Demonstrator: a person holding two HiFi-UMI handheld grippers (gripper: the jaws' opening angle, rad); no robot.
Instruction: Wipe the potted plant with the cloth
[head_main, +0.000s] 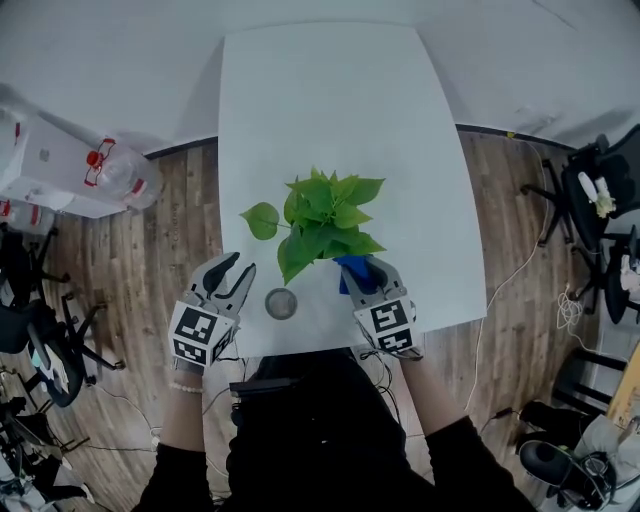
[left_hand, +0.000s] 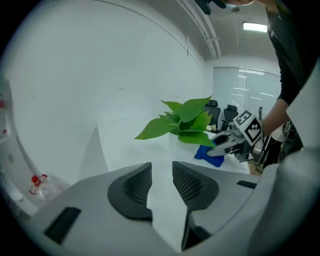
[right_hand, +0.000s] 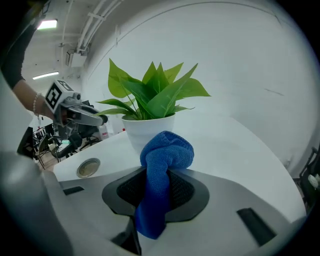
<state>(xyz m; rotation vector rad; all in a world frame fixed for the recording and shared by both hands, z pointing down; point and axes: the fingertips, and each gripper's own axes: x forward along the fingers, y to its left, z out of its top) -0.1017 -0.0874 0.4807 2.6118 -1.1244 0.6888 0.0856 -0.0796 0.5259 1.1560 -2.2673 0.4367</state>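
A green leafy plant (head_main: 322, 222) in a white pot (right_hand: 148, 132) stands on the white table (head_main: 330, 110), near its front. My right gripper (head_main: 363, 278) is shut on a bunched blue cloth (right_hand: 164, 165), just in front of the pot; the same cloth (head_main: 352, 270) peeks out under the leaves in the head view. My left gripper (head_main: 236, 270) is at the table's front left, to the left of the plant, open with nothing between its pads (left_hand: 189, 183). From the left gripper view the plant (left_hand: 183, 122) and the right gripper with the cloth (left_hand: 206, 152) show ahead.
A round metal cable port (head_main: 281, 303) is set in the table between the two grippers. A clear water jug (head_main: 118, 172) lies on the wooden floor at the left. Office chairs (head_main: 590, 180) stand at the right, and cables run along the floor.
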